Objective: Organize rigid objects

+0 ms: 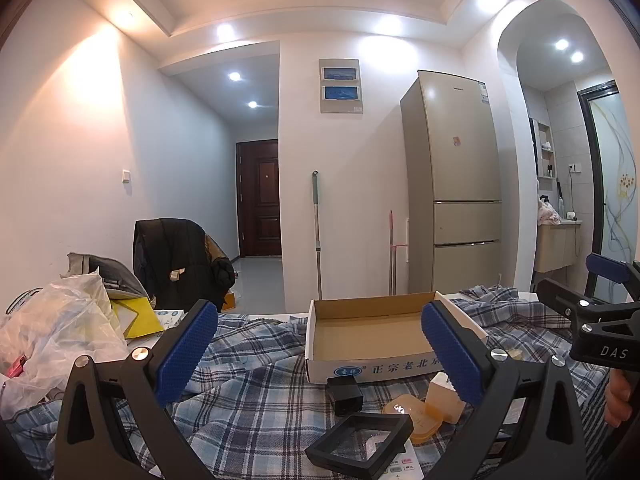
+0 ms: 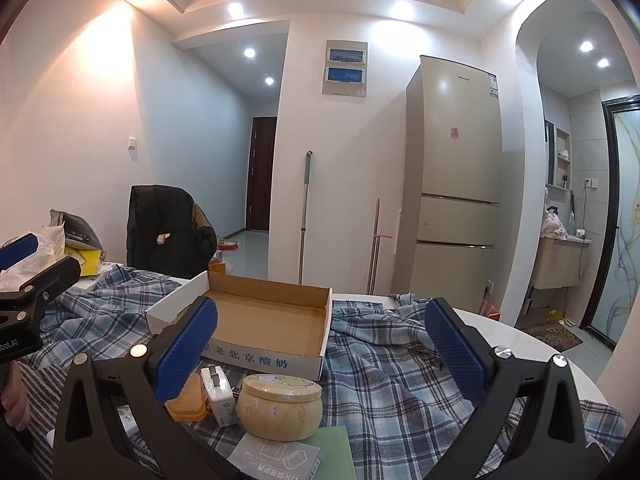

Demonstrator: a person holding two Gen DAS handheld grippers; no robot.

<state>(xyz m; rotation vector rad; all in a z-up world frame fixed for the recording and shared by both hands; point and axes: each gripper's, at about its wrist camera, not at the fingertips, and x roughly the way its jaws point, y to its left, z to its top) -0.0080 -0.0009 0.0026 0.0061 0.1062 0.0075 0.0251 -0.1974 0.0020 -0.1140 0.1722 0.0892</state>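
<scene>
An empty open cardboard box (image 1: 372,336) (image 2: 268,320) sits on a blue plaid cloth (image 1: 256,392) (image 2: 380,368). In front of it lie a black cube (image 1: 345,394), a black square frame (image 1: 360,438), an orange plastic case (image 1: 416,416) (image 2: 188,398), a white charger (image 2: 218,394), a round cream tin (image 2: 280,402) and a green card (image 2: 332,448). My left gripper (image 1: 320,360) is open and empty above these objects. My right gripper (image 2: 320,360) is open and empty above the tin and cloth. Each gripper shows at the edge of the other's view.
Plastic bags and yellow items (image 1: 60,332) pile up at the left. A chair with a black jacket (image 1: 176,260) stands behind the table. A fridge (image 1: 456,184), a mop (image 1: 317,232) and a doorway are beyond. The white table edge (image 2: 520,332) curves at the right.
</scene>
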